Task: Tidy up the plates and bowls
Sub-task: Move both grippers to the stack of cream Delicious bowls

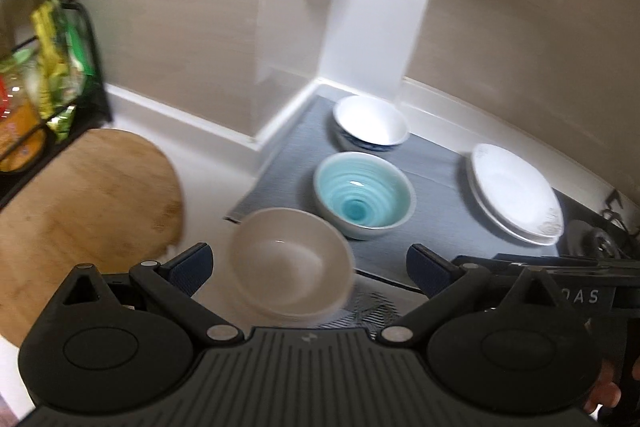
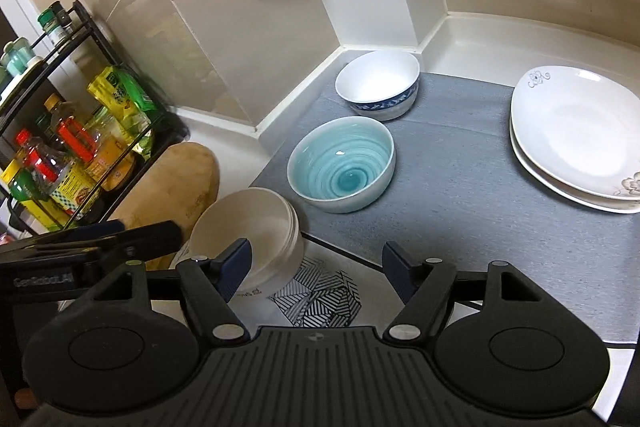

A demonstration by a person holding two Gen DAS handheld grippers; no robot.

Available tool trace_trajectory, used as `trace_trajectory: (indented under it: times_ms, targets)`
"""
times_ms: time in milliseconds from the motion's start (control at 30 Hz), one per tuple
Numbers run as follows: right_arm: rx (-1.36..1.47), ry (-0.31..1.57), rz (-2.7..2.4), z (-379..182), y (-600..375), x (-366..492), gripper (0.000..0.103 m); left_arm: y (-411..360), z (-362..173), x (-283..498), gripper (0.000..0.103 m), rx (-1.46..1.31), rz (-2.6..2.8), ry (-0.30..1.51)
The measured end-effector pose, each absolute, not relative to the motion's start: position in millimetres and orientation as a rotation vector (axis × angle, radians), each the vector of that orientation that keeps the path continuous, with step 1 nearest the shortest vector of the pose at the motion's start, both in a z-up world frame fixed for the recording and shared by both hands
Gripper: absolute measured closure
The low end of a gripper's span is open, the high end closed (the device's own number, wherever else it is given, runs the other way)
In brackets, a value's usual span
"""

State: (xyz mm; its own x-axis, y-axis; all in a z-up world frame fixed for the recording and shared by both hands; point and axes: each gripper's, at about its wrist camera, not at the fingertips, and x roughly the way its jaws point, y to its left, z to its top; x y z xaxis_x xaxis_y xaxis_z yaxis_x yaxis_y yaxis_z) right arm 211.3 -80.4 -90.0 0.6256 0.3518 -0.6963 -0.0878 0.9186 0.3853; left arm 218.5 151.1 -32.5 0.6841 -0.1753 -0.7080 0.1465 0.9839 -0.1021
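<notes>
a glossy ribbed teal bowl point(image 2: 341, 165) sits on the matte grey mat point(image 2: 460, 187). two smooth white plates point(image 2: 576, 135) lie stacked. both the left gripper point(image 1: 308, 263) and right gripper point(image 2: 316, 267) gape wide, holding nothing.

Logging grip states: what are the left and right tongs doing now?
Left tongs: open, holding nothing.
Right tongs: open, holding nothing.

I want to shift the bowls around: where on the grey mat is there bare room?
The widest bare patch of the grey mat lies between the teal bowl and the stacked plates. The back corner by the blue-rimmed bowl is tight.
</notes>
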Motion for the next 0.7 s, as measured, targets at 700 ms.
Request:
trace_trajectory:
  times_ms: [700]
  targets:
    - [0.263,0.973,0.165,-122.0,-33.2,241.1,0.029,186.8,-83.3,274.6,0.000,-0.006,-0.098,1.007]
